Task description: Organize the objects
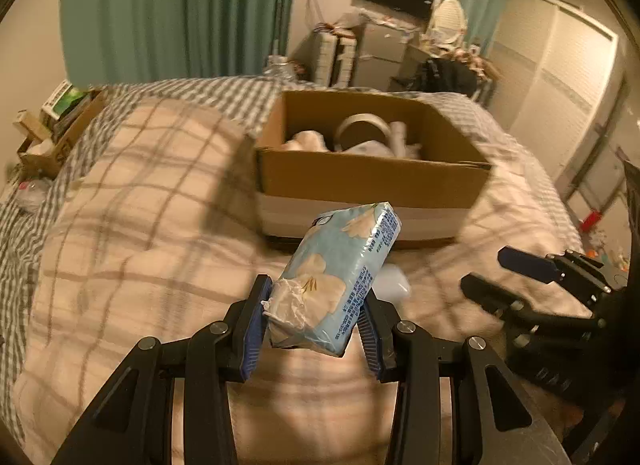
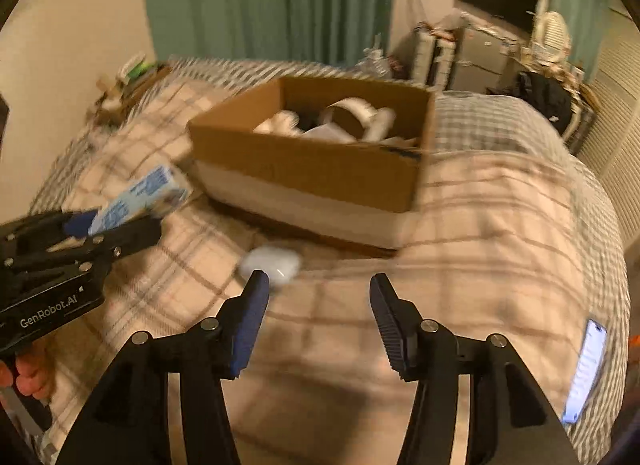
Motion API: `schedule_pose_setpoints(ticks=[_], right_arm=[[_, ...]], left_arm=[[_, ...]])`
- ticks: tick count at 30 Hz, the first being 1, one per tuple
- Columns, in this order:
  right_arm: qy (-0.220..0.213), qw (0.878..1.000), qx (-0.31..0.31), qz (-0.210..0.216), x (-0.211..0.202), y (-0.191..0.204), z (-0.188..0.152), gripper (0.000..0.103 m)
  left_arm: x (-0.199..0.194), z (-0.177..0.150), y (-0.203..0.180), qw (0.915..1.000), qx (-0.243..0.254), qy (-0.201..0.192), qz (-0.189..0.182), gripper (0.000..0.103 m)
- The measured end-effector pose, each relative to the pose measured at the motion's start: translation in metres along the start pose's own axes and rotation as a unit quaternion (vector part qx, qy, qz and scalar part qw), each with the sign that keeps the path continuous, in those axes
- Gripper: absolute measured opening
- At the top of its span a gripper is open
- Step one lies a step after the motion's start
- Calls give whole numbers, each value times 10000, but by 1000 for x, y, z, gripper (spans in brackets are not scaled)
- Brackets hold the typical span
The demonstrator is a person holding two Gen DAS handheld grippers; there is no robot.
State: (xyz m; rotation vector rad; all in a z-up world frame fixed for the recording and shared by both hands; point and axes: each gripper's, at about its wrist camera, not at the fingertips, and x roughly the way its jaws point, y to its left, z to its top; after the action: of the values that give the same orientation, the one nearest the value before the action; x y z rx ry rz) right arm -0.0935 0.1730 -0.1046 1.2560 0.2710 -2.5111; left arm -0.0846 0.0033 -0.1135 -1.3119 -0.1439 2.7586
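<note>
Plaid bed (image 1: 140, 225) carried a box (image 1: 360, 181); "GenRobot.AI" left tool (image 1: 312, 321) gripped the tissue pack (image 1: 340, 277), right tool (image 2: 316, 321) gaped wide

White lettering "GenRobot.AI" stands on the black body of the left gripper (image 2: 116, 225), seen from the right wrist view. Blue print runs along the side of the light-blue tissue pack (image 1: 340, 277) it holds, too small and blurred to read.
</note>
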Motion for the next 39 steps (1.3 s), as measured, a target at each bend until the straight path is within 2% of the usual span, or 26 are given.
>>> schedule_pose_setpoints(ticks=[4,5,7,12,13,14,18,24,27,31,35,39], right_arm=[[421,9985,-274,209,42,24,13,54],[522,9977,-320,285,52,30,15,61],[719,9960,-411,341,72,39,19,65],[1113,9926,-441,184,104,46,15,65],[1181,9919,-444,157,107,46,12,57],[1157,9923,-423,157,105,45,9,54],[900,9951,-285,287,83,41,2,53],[161,9990,-395,156,16,36,7,53],[-199,9991,-367,60,-18,25,28,53],[-662,9968,-421,-152,-57,10,72,53],[-874,9953,-380,-159,-70,-5,109,53],[-953,9951,-253,-119,-65,-24,142,53]], left_arm=[[8,2,16,9996,-97,7,256,42],[8,3,20,9994,-106,-13,315,42],[9,3,25,9991,-138,-31,390,42],[11,-1,30,9992,-223,13,336,42],[11,-3,29,9992,-219,26,328,42],[11,-4,29,9993,-217,36,314,42],[4,-7,25,9995,-185,0,249,42],[-17,3,22,9998,-154,-52,87,42],[-32,23,15,9996,25,-238,143,42],[-44,59,5,9990,175,-398,-43,42],[-40,96,-8,9982,335,-487,-55,42],[-18,129,-21,9981,430,-429,-133,42]])
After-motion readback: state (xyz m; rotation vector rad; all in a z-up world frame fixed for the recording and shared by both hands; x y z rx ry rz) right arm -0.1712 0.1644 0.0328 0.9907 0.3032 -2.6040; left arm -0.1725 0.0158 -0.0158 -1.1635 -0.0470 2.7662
